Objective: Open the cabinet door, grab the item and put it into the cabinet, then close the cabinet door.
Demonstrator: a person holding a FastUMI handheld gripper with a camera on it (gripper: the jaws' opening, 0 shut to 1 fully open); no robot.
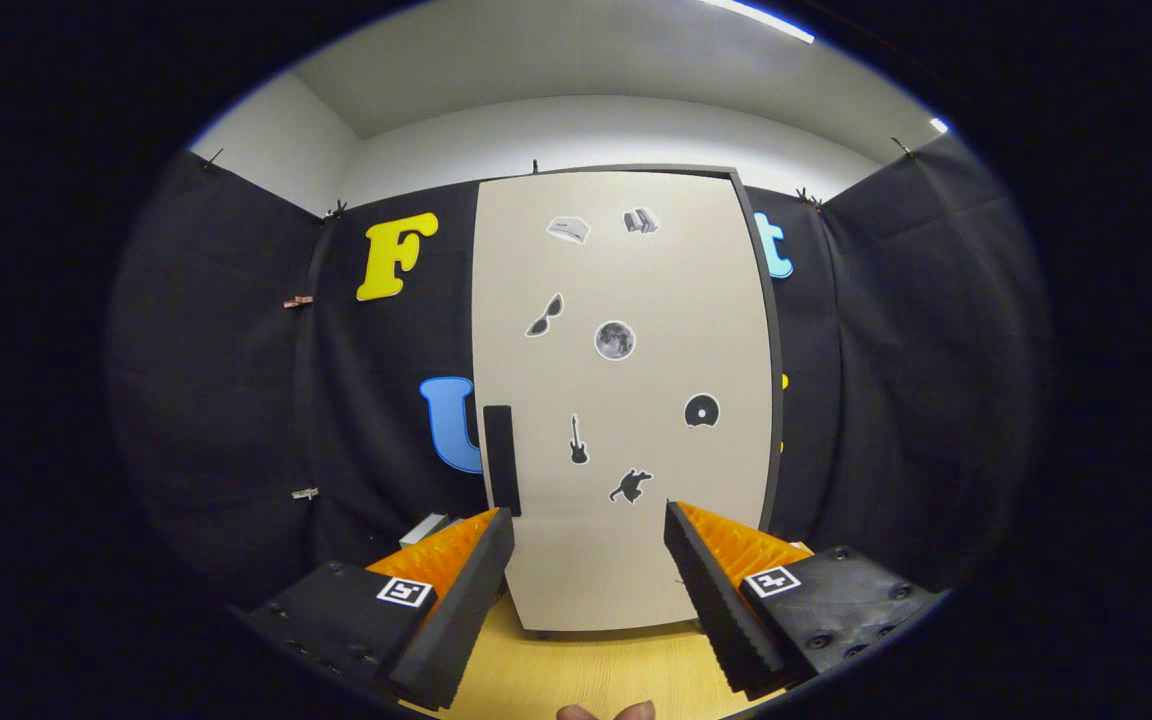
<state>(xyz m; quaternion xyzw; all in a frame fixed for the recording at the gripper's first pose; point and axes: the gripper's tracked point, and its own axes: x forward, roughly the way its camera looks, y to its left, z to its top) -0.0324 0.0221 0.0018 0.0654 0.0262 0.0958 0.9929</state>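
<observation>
Wooden tabletop below; tongs wide apart (empty) facing closed cabinet door.

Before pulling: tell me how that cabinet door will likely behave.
The cabinet door looks like a stiff flat panel, so it should swing rather than flex. Its dark handle sits just ahead of the open fingers, opposite the likely hinge edge.

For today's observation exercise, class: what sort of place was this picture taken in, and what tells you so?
Probably a staged recording booth, not a home: black cloth walls are clipped up around a lone sticker-decorated cabinet, door closed, on a wooden tabletop. The gripper is open before it.
</observation>
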